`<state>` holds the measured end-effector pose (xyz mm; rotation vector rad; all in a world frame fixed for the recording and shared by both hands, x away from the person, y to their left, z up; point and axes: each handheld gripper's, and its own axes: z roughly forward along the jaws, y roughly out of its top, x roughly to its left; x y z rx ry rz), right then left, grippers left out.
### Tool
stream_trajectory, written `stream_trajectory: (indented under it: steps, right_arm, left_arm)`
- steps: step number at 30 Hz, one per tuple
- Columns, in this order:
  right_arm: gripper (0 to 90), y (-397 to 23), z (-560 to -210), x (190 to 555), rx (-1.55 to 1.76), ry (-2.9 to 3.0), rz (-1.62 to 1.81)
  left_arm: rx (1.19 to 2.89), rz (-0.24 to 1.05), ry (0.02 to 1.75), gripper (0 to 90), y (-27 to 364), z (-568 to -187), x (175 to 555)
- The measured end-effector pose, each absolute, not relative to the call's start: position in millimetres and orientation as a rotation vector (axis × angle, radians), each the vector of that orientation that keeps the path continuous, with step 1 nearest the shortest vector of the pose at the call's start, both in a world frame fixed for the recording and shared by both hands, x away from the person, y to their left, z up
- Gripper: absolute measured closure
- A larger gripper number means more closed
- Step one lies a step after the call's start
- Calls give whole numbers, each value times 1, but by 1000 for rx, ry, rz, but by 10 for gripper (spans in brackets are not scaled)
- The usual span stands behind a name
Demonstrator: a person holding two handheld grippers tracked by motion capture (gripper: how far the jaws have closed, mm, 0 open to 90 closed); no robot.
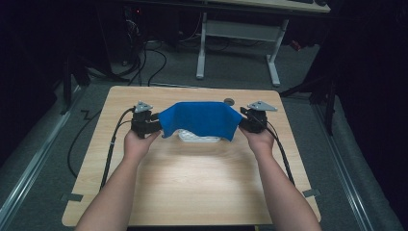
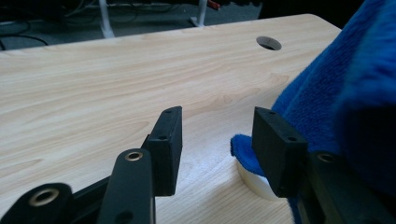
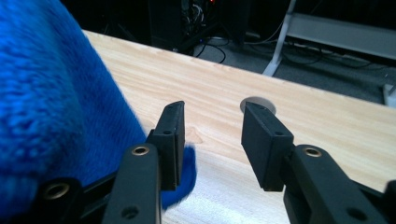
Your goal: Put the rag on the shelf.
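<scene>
On the pale wooden table (image 1: 192,187), both the left gripper (image 2: 217,140) and right gripper (image 3: 212,140) stand with jaws apart beside the blue towel (image 1: 199,120) draped over a white object (image 1: 199,138), so each should probably close squarely on its own edge before lifting evenly.

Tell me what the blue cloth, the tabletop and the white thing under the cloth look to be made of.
Blue fuzzy cloth: soft fleece or microfibre, judging by its matted pile. Pale wooden tabletop: wood or wood-look laminate, with printed-looking grain and a smooth, faintly shiny finish. White rounded object under the cloth: smooth, possibly plastic; too hidden to say.
</scene>
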<state>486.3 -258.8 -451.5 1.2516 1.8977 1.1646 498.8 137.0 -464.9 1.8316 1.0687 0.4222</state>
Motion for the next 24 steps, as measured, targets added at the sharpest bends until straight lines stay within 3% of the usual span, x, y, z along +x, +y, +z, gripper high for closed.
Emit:
stream_trajectory:
  steps: [24]
  right_arm:
    - [540, -279, -434, 451, 1225, 1868, 1146]
  left_arm:
    - [1777, 448, 1113, 528, 172, -461, 462]
